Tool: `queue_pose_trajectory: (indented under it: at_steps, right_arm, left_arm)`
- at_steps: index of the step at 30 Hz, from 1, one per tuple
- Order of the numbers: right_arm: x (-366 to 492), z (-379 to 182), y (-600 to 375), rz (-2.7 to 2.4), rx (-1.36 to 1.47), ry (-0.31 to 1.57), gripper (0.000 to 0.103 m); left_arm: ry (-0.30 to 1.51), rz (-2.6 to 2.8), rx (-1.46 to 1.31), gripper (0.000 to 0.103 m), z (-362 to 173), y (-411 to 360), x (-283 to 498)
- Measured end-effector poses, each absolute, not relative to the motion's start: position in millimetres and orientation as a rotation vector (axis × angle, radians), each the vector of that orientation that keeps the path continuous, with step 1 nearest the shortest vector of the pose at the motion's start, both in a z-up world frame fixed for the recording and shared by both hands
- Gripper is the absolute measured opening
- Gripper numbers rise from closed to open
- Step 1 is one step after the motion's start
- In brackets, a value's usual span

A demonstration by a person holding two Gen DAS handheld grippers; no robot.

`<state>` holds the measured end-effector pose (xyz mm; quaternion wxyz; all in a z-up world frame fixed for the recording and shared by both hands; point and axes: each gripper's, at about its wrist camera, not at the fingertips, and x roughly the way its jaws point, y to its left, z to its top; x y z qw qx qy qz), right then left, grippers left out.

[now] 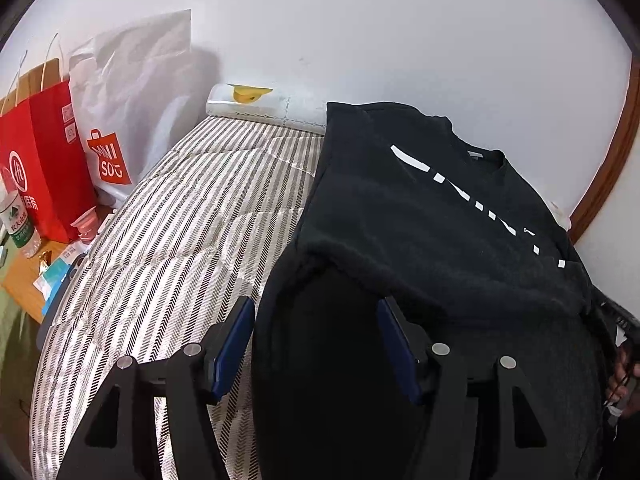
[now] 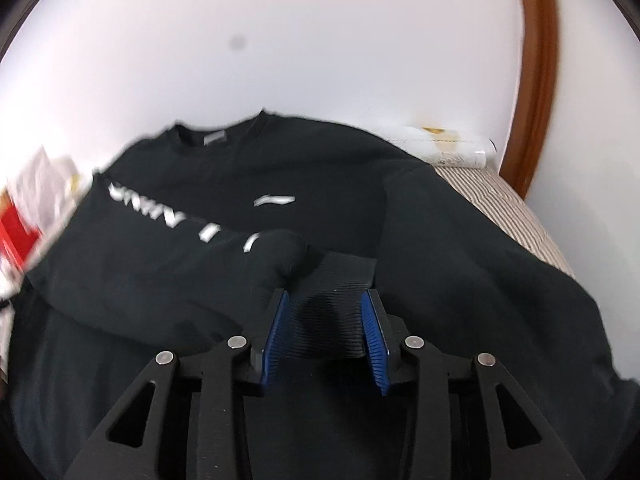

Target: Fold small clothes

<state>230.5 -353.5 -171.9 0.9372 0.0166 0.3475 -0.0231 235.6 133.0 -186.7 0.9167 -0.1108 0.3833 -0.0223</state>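
Observation:
A black sweatshirt (image 1: 420, 208) with white lettering lies face up on a striped bed cover (image 1: 180, 240). In the left wrist view my left gripper (image 1: 316, 344) hovers over the sweatshirt's near left edge. Its jaws stand wide and dark cloth fills the gap between them without being pinched. In the right wrist view the lettered sleeve (image 2: 160, 240) is folded across the chest of the sweatshirt (image 2: 320, 168). Its ribbed cuff (image 2: 332, 280) lies flat between the blue pads of my right gripper (image 2: 325, 330). The pads stand apart at the cuff's sides.
Red paper bags (image 1: 44, 160) and a white shopping bag (image 1: 132, 92) stand at the bed's left. Beside them a bottle (image 1: 18, 220) and a pink cup (image 1: 86, 224) sit on a low table. A rolled white sheet (image 1: 260, 104) lies along the wall. A hand (image 1: 624, 376) shows at the right edge.

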Motion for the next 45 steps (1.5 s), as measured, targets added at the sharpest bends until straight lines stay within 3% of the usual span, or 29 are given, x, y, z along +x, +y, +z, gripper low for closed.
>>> queue_pose_trajectory:
  at_steps: [4,7,17,25,35,37,39,41,45]
  right_arm:
    - [246,-187,-358,-0.088,0.026,0.818,0.036]
    - [225,-168,-369,-0.062,0.077,0.772,0.036]
    - [92,-128,-486,-0.416,0.085,0.632,0.058]
    - [-6,-175,-604,-0.652,0.279,0.722,0.06]
    - [-11,-229,-638,-0.506,0.564,0.742,0.062]
    - [-7,-226,-640,-0.489,0.569,0.72,0.057]
    - [0,-223,-639,-0.466,0.554,0.703,0.022]
    - [8,-218,-633,-0.428,0.527,0.702,0.016]
    - [11,-183,-614,-0.468,0.431,0.614,0.015]
  left_arm:
    - [0.787,-0.045,-0.224,0.061,-187,133,235]
    - [0.782,-0.045,-0.221,0.062,-186,132,234]
    - [0.782,-0.043,-0.209,0.064,-187,130,232]
    - [0.785,-0.045,-0.218,0.065,-187,130,231]
    - [0.816,-0.038,-0.142,0.065,-190,107,198]
    - [0.817,-0.024,-0.113,0.065,-190,103,191]
    - [0.815,-0.02,-0.116,0.065,-189,104,187]
    - [0.819,-0.014,-0.132,0.065,-189,107,185]
    - [0.831,-0.015,-0.147,0.065,-190,112,186]
